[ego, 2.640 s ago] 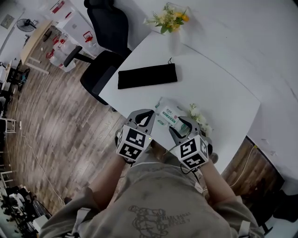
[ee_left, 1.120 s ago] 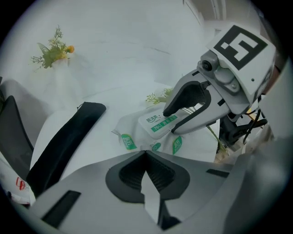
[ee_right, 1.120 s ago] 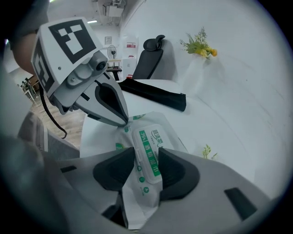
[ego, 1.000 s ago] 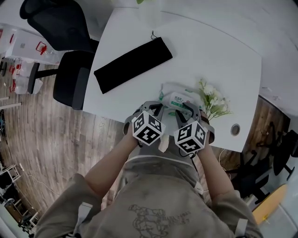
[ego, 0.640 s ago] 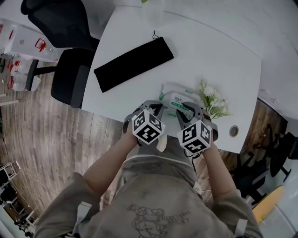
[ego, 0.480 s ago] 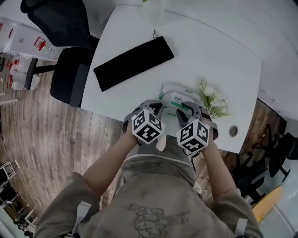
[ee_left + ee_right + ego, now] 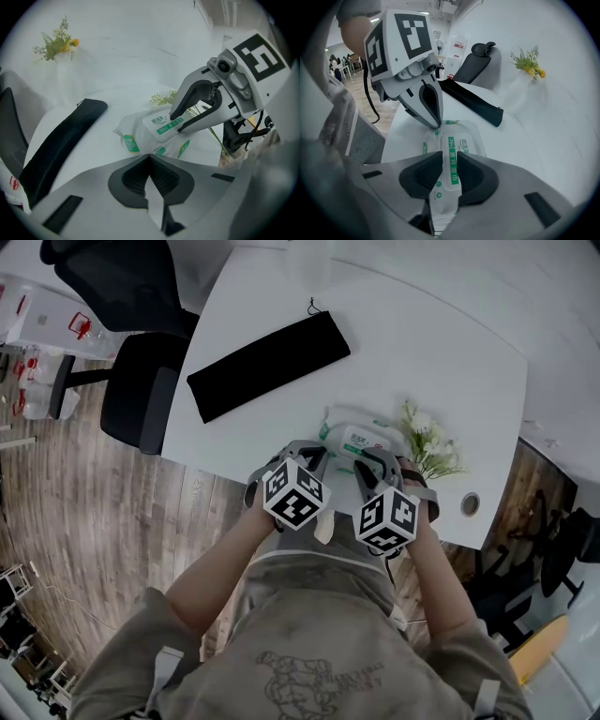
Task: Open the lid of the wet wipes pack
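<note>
The wet wipes pack [image 7: 352, 439] is white with green print and lies near the front edge of the white table [image 7: 422, 352]. My left gripper [image 7: 307, 456] is shut on the pack's near edge [image 7: 133, 140]; a thin white seam shows between its pads [image 7: 161, 176]. My right gripper [image 7: 375, 461] has just been closing, and the pack's lid flap [image 7: 451, 161] runs between its pads. From the left gripper view, the right gripper's fingertips [image 7: 183, 105] pinch the flap's end [image 7: 161, 125], which sits slightly raised off the pack.
A long black pouch [image 7: 267, 367] lies on the table's far left. A sprig of white flowers [image 7: 427, 448] lies right beside the pack, with a cable hole [image 7: 470, 504] past it. An office chair [image 7: 141, 395] stands left of the table, and a flower vase [image 7: 58, 44] at its far end.
The right gripper has rolled a little and its jaws have narrowed onto the lid flap. The left gripper and the pack have stayed where they were.
</note>
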A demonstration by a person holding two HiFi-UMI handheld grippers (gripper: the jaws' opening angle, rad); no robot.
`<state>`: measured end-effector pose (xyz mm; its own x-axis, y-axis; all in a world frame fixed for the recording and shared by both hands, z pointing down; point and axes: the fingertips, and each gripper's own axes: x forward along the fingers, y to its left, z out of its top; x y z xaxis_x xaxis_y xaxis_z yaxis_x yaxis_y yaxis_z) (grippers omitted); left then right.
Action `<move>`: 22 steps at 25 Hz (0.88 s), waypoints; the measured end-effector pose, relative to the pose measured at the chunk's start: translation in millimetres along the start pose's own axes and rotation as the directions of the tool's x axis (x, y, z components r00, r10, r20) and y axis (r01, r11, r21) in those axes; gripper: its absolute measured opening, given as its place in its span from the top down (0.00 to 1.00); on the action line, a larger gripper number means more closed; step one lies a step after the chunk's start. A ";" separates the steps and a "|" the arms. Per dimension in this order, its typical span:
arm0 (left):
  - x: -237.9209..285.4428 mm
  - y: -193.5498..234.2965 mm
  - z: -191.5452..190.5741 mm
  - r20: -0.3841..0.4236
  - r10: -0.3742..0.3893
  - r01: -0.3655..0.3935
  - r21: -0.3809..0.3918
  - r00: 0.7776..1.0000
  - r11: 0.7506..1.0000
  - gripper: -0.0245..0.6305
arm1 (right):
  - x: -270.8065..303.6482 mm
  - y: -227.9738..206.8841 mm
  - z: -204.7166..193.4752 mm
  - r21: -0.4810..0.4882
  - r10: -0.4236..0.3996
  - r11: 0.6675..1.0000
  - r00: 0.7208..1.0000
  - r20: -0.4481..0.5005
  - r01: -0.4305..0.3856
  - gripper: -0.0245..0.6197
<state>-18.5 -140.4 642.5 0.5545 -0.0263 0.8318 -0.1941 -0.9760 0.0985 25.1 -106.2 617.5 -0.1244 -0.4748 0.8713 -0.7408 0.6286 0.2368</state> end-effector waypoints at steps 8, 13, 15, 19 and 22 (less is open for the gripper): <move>0.9 0.0 1.0 0.005 -0.008 0.008 -0.005 1.000 1.000 0.94 | 0.2 -1.4 -2.5 0.066 -0.010 0.998 1.000 -0.011 0.010 0.76; 0.8 0.2 1.0 0.016 -0.004 0.004 -0.004 1.000 1.000 0.94 | 2.5 -0.5 -2.3 -0.015 -0.022 1.000 0.999 -0.023 0.022 0.76; 0.8 -0.2 1.0 0.017 -0.005 0.005 -0.002 1.000 1.000 0.94 | 4.2 3.2 -1.7 -0.131 -0.045 0.991 0.998 -0.033 0.040 0.76; 0.7 0.5 0.2 0.023 -0.006 0.007 -0.008 1.000 1.000 0.94 | 5.9 8.2 -0.8 -0.189 -0.051 0.981 0.998 -0.036 0.043 0.82; 1.5 -0.4 0.9 0.029 -0.007 0.007 -0.007 1.000 1.000 0.94 | 2.2 6.8 -0.4 -0.147 -0.049 0.988 0.998 -0.027 0.044 0.85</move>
<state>-16.8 -140.3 643.2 0.5793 -0.0262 0.8147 -0.1956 -0.9747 0.1077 20.1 -102.8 621.2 -0.0704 -0.4880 0.8700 -0.6407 0.6906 0.3355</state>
